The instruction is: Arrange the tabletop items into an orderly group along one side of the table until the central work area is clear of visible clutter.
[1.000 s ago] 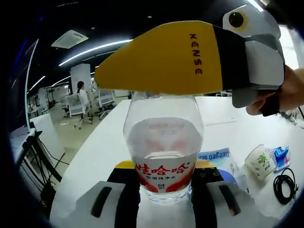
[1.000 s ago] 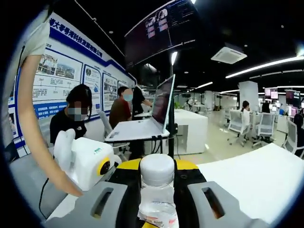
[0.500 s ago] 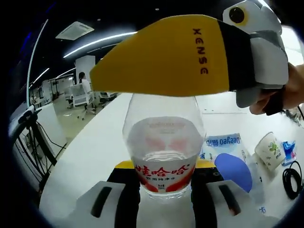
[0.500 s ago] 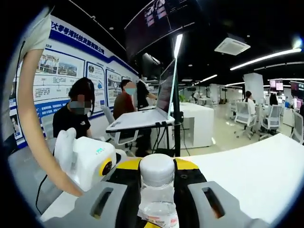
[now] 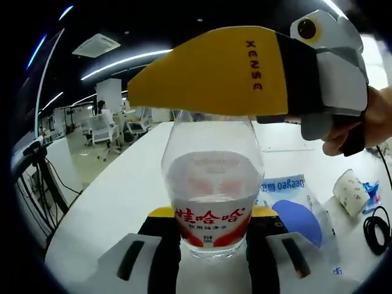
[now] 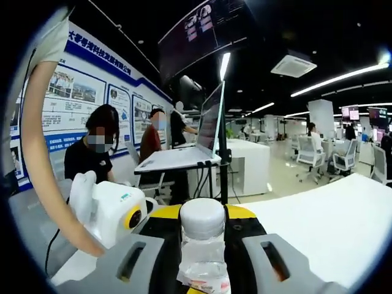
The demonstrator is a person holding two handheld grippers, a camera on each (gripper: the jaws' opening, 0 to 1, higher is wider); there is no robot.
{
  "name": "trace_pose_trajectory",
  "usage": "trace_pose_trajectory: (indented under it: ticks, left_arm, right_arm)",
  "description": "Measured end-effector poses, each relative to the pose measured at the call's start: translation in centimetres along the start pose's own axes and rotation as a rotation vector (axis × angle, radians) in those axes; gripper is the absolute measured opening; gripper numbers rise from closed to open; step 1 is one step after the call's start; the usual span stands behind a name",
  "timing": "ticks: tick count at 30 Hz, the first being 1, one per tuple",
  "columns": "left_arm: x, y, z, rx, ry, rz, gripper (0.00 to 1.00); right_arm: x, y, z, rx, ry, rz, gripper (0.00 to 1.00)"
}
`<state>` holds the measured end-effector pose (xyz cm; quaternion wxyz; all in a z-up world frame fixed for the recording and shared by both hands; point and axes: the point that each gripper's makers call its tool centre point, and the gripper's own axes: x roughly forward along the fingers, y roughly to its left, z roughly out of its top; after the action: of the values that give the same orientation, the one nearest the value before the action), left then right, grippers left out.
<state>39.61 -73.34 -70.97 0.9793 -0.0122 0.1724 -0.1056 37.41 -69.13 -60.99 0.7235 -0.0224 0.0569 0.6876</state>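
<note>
A clear water bottle (image 5: 211, 202) with a red and white label stands between the jaws of my left gripper (image 5: 213, 252), which is shut on its lower body. My right gripper (image 5: 202, 76), yellow with a white body and held by a hand, reaches in from the right across the bottle's top. In the right gripper view the bottle's white cap (image 6: 203, 218) sits between the jaws of my right gripper (image 6: 203, 248), shut on the neck. The left gripper (image 6: 110, 208) shows at the left there.
On the white table (image 5: 116, 202), to the right, lie a blue and white packet (image 5: 286, 187), a blue disc (image 5: 298, 220), a tipped paper cup (image 5: 351, 193) and a black cable (image 5: 375, 223). A laptop on a stand (image 6: 196, 144) and seated people are behind.
Both views have swayed a little with the hands. The bottle stays held by both grippers, and nothing on the table has moved.
</note>
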Motion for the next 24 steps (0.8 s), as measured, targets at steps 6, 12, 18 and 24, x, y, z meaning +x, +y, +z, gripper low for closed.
trace_pose_trajectory:
  ticks: [6,12,18,24]
  left_arm:
    - [0.2,-1.0,0.0,0.032,0.005,-0.006,0.36]
    - [0.5,-2.3,0.0,0.041,0.011,-0.013,0.37]
    - [0.4,-2.1,0.0,0.039,0.023,-0.012,0.38]
    - [0.1,-1.7,-0.3,0.047,0.034,0.018,0.58]
  right_arm:
    - [-1.5,0.1,-0.1,-0.001,0.008,-0.022,0.21]
    - [-2.6,0.1,-0.3,0.003,0.013,-0.035,0.21]
    - [-2.4,0.3,-0.1,0.006,0.014,-0.043,0.22]
    - [-2.1,-0.4,-0.5,0.042,0.041,-0.104,0.71]
